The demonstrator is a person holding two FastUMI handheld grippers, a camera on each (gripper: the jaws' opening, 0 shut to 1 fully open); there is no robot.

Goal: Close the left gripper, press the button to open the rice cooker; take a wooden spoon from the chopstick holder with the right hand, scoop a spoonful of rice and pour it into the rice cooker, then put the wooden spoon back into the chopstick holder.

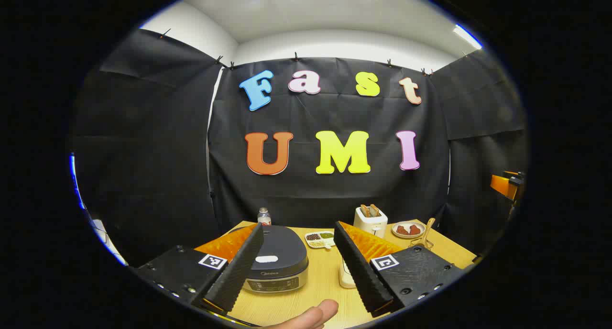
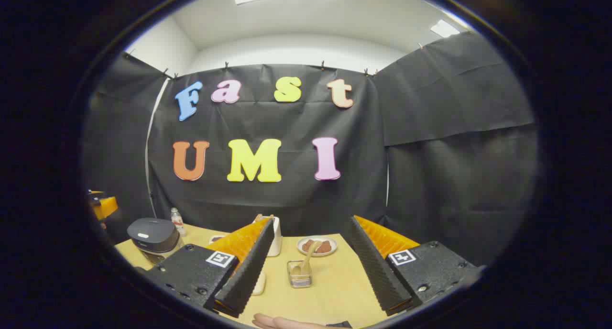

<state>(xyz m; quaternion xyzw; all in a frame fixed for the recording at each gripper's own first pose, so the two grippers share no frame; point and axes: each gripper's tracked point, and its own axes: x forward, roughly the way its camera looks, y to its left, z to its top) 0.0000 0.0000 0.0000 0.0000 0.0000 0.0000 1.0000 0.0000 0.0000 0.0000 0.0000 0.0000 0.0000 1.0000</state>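
Both grippers hover with fingers spread, holding nothing: left gripper (image 1: 296,267), right gripper (image 2: 311,264). Rice cooker (image 1: 277,262), lid down, sits at 12 o'clock of left fingers. Wooden spoon (image 2: 306,259) stands in chopstick holder (image 2: 300,274) between right fingers.

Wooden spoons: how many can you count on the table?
1: the wooden spoon stands in the chopstick holder, in front of the plate. Others may be hidden.

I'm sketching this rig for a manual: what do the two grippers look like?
Both match. The left gripper and right gripper each have two black ribbed wedge fingers with orange backs, on black bolted blocks, each bearing a small square black-and-white marker.
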